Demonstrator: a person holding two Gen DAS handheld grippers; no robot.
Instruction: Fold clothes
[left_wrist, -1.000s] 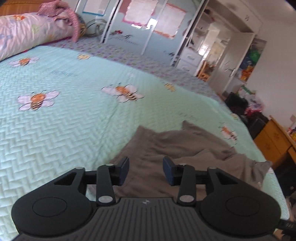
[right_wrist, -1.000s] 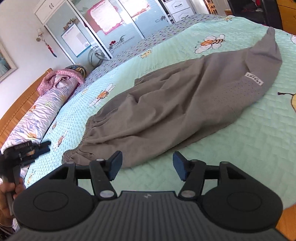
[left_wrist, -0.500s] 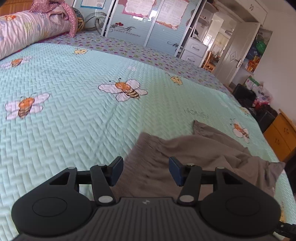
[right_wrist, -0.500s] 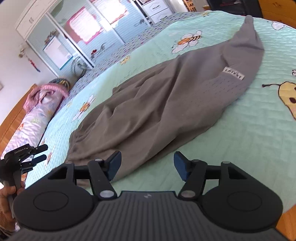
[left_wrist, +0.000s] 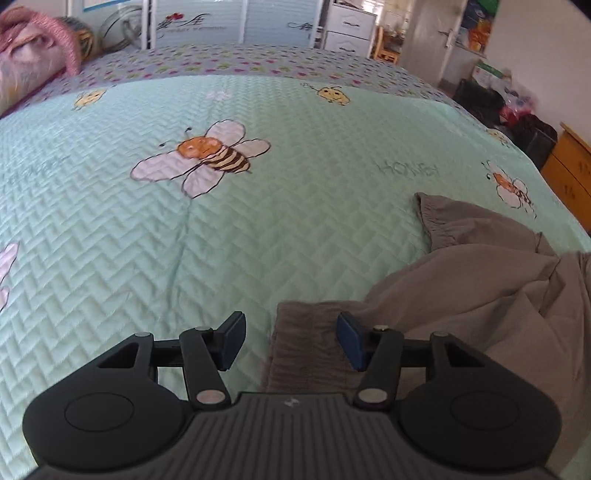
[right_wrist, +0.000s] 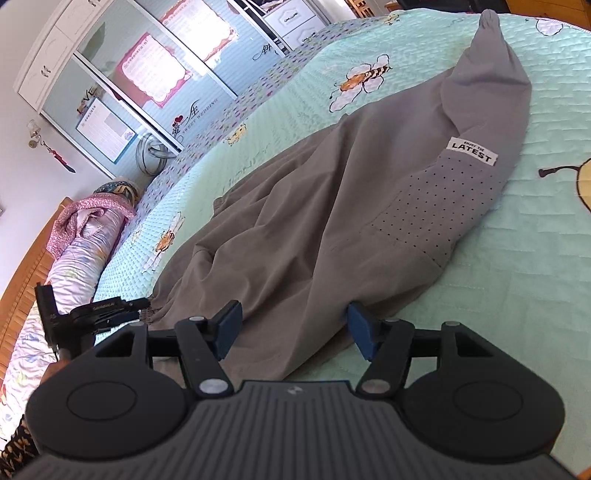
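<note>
Grey trousers (right_wrist: 332, 221) lie crumpled on the bed (left_wrist: 258, 229), stretched across its mint quilt with the bee pattern, the gathered waistband toward the near edge and one leg running off toward the far side. A white label reading "LATEST" (right_wrist: 474, 150) sits on that leg.

The left hand-held gripper (left_wrist: 291, 341) hangs over the waistband end; its jaws have just been opening and stand apart, with the cloth's edge below the gap and neither pad pressing on it. The right hand-held gripper (right_wrist: 294, 328) hangs low over the trousers' near hem, jaws apart, pads off the cloth. Rolled bedding (right_wrist: 85, 243) lies at the headboard end.
</note>
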